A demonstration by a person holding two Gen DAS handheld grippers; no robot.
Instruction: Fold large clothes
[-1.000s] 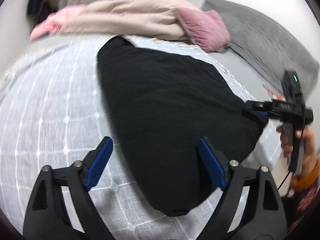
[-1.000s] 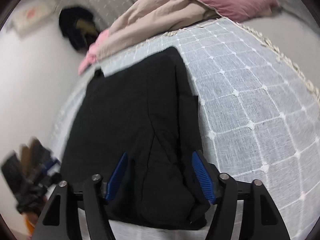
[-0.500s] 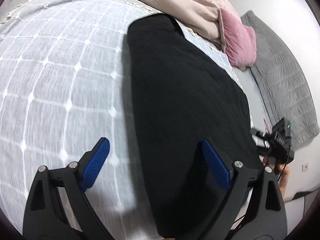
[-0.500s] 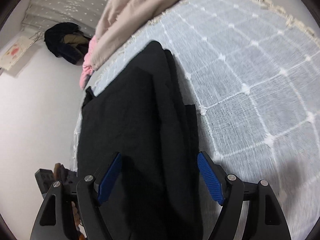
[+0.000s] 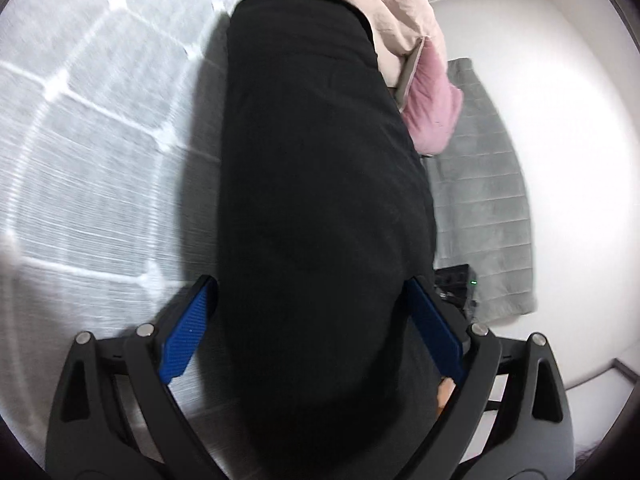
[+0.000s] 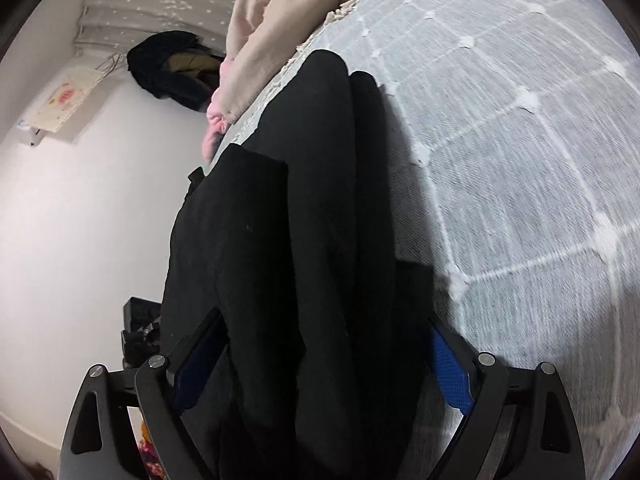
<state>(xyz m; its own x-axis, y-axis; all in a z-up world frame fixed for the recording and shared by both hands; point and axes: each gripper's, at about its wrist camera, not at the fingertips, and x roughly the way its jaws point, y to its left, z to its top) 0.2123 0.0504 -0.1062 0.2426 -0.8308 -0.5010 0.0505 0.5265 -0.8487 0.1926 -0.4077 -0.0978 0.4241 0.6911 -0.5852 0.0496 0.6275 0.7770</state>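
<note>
Left wrist view: the bed cover (image 5: 92,152), white with a raised grid, carries the black garment (image 5: 320,200), which lies as a long dark strip along the cover's right edge, its long axis running straight away from the camera toward the beige bedding (image 5: 384,12) at the far end. The right wrist view shows the same garment (image 6: 288,216) along the cover's (image 6: 520,140) left edge, with layers lying lengthwise on it, so part of the folding appears done. Left gripper (image 5: 312,320): jaws spread wide, having just been opening, one to each side of the near end of the cloth; not seen to press it. Right gripper (image 6: 324,356): jaws also spread wide and just opened further, cloth between them, left pad partly hidden by fabric. Both grippers sit at the garment's near end, neither clearly nearer. Judgement: the next fold likely carries the near end along the long axis toward the far end.
</note>
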